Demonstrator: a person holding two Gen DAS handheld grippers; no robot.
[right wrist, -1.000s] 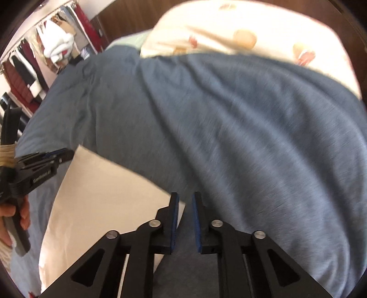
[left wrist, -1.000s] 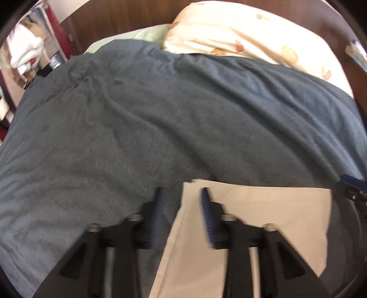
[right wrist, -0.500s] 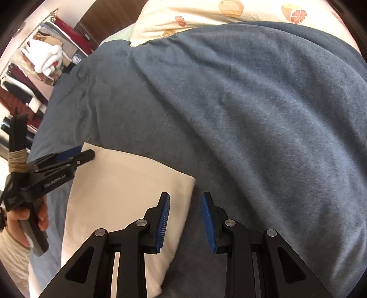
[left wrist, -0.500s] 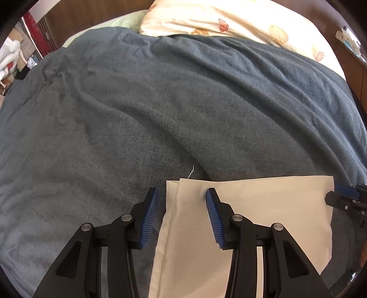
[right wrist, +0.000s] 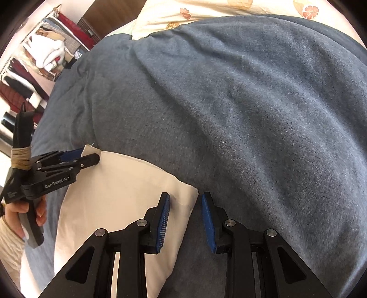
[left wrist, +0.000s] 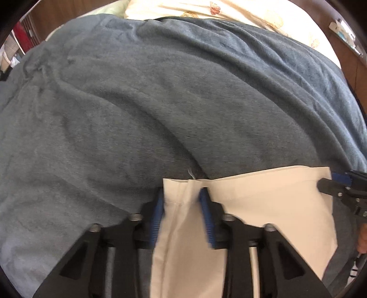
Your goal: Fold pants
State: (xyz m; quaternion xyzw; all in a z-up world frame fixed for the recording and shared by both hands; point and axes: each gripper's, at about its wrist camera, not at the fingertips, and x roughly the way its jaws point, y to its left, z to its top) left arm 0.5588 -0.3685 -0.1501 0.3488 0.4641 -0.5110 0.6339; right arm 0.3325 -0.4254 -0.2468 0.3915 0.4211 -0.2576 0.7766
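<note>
A grey blanket covers the bed, a patterned pillow at its far end. The cream pants, folded flat, lie on the blanket's near part. The left gripper straddles the pants' far left corner, its jaws just closing, pads at the cloth. The right gripper straddles the far right corner, jaws apart, one pad touching. Risk: a shallow bite takes only the top layer or snags blanket, so the fold skews.
</note>
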